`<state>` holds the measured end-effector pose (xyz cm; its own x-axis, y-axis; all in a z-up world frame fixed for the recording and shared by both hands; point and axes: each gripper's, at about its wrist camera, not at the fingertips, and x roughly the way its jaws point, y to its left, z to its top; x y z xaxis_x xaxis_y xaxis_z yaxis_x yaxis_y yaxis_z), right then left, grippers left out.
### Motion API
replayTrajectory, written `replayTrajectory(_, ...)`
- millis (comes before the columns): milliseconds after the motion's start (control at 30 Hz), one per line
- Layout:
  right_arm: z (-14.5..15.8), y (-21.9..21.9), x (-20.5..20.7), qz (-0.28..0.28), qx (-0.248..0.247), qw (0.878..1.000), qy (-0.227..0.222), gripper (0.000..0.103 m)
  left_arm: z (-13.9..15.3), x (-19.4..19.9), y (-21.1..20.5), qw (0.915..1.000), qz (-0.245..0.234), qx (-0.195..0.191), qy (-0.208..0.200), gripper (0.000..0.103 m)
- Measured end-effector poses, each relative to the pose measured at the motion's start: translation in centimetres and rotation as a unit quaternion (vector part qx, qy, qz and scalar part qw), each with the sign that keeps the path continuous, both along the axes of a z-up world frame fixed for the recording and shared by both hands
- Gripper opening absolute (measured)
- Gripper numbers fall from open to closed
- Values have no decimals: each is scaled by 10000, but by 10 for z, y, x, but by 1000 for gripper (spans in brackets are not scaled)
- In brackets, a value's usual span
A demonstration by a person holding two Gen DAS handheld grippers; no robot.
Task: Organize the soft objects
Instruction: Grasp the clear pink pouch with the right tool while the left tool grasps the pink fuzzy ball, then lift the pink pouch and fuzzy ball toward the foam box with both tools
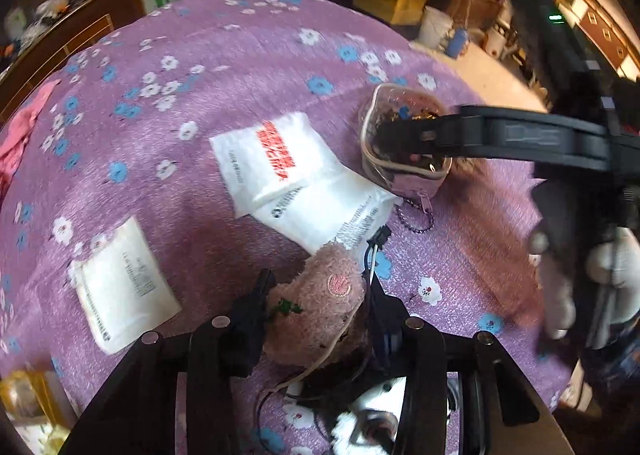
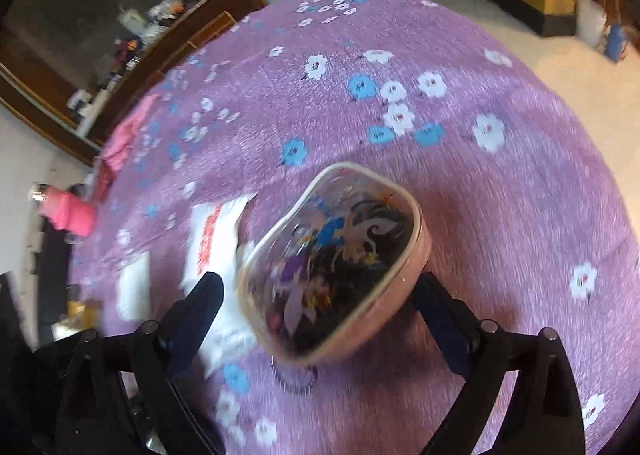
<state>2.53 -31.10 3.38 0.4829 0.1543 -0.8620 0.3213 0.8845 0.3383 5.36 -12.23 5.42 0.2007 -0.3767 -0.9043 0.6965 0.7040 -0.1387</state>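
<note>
1. Purple flowered bedspread [image 1: 208, 67] fills the scene, dim cluttered room behind it, soft things scattered across the cloth.
2. Left gripper [image 1: 316, 295] has its two fingers around the pink plush toy [image 1: 320, 295], one pad on each flank; looks like a pinch, fur bulging between them.
3. Beyond those fingertips lie two overlapping white packets [image 1: 296, 179], and off to the left finger's side a third white packet [image 1: 124, 287] sits alone.
4. Right gripper [image 2: 320, 291] is spread wide around the clear pouch [image 2: 336, 259] (cartoon print, pink rim), pads standing off both sides, not gripping.
5. Risk, as I see it: that pouch is tilted between the open fingers, so a late or off-centre close could slide off its slick curved wall.
6. Plush is squashy; a shallow pinch may let it slip out when lifted.
7. Toy's cord [image 1: 340, 339] dangles near the left fingers and could snag.
</note>
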Motion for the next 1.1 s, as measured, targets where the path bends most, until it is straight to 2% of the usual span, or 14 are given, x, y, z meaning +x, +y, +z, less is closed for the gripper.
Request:
replayTrajectory(67, -2, 13, 12, 195, -565, 9981, 143, 97, 6, 1, 9, 9998, 134, -115, 1, 45)
replayTrajectory(133, -4, 22, 16, 423, -884, 9950, 182, 94, 11, 7, 22, 9990, 343, -277, 8, 45)
replayTrajectory(200, -1, 19, 11, 453, -876, 9951, 65, 69, 18, 8, 39, 9974, 550, -468, -18, 45)
replayTrajectory(233, 1, 15, 8, 454, -793, 9958, 56, 61, 21, 8, 44, 9967, 608, -533, -34, 45)
replayTrajectory(267, 2, 10, 3, 418, -726, 9965, 21, 39, 24, 7, 50, 9958, 683, -599, -55, 45)
replayTrajectory(367, 2, -6, -11, 384, -305, 9988, -91, 37, 32, 2, 67, 9926, 868, -849, -89, 45)
replayTrajectory(567, 20, -25, -56, 217, 42, 9978, -624, 37, 52, -12, 91, 9838, 1096, -1405, -196, 45)
replayTrajectory(733, 53, -31, -88, 96, 118, 9932, -1153, 37, 86, -29, 115, 9661, 1239, -2218, -457, 45)
replayTrajectory(867, 85, -19, -111, 221, 112, 9871, -1585, 37, 110, -47, 127, 9559, 1237, -2573, -690, 45)
replayTrajectory(967, 99, -6, -124, 400, 117, 9834, -1767, 37, 114, -56, 128, 9587, 1166, -2472, -781, 45)
replayTrajectory(1033, 100, 1, -130, 509, 187, 9824, -1786, 37, 105, -58, 123, 9662, 1187, -2097, -916, 56)
replayTrajectory(1100, 96, 10, -133, 631, 246, 9821, -1760, 37, 86, -52, 117, 9722, 1287, -1742, -889, 61)
